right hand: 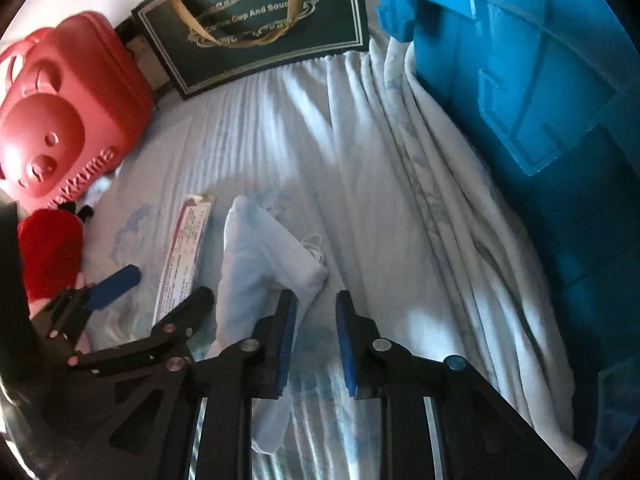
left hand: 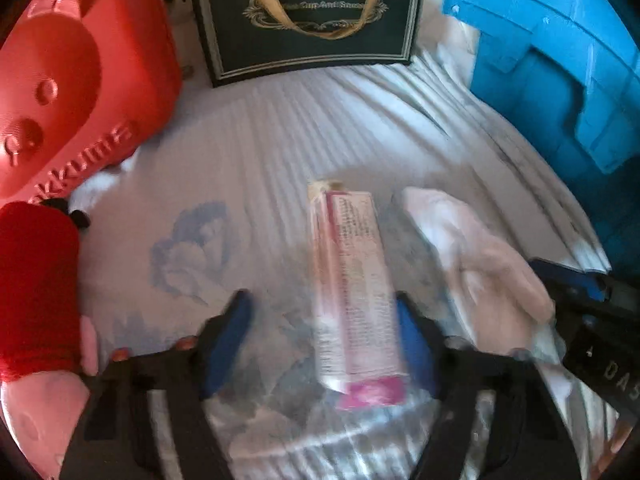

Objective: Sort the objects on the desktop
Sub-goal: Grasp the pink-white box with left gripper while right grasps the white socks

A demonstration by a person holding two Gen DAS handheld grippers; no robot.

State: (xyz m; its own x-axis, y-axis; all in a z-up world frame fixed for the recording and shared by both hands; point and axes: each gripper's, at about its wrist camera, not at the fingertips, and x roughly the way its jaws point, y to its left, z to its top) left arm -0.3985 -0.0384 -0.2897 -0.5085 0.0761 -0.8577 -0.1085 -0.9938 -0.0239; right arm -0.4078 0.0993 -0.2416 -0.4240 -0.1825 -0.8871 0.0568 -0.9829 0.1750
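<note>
A long pink-and-white toothpaste box (left hand: 352,288) lies on the pale sheet, between the fingers of my open left gripper (left hand: 324,340), close to the right pad (left hand: 412,344). It also shows in the right wrist view (right hand: 182,256), with the left gripper (right hand: 156,288) around it. A folded white cloth (left hand: 476,256) lies just right of the box. My right gripper (right hand: 316,344) is open and empty; its left pad (right hand: 286,340) touches the cloth (right hand: 260,264). A red-and-pink plush toy (left hand: 36,292) lies at the left, also seen in the right wrist view (right hand: 50,248).
A red bear-faced case (left hand: 80,72) stands at the back left. A dark green gift bag (left hand: 308,16) with gold handles stands at the back. A blue plastic crate (right hand: 540,100) fills the right side, with rumpled sheet (right hand: 440,200) bunched against it.
</note>
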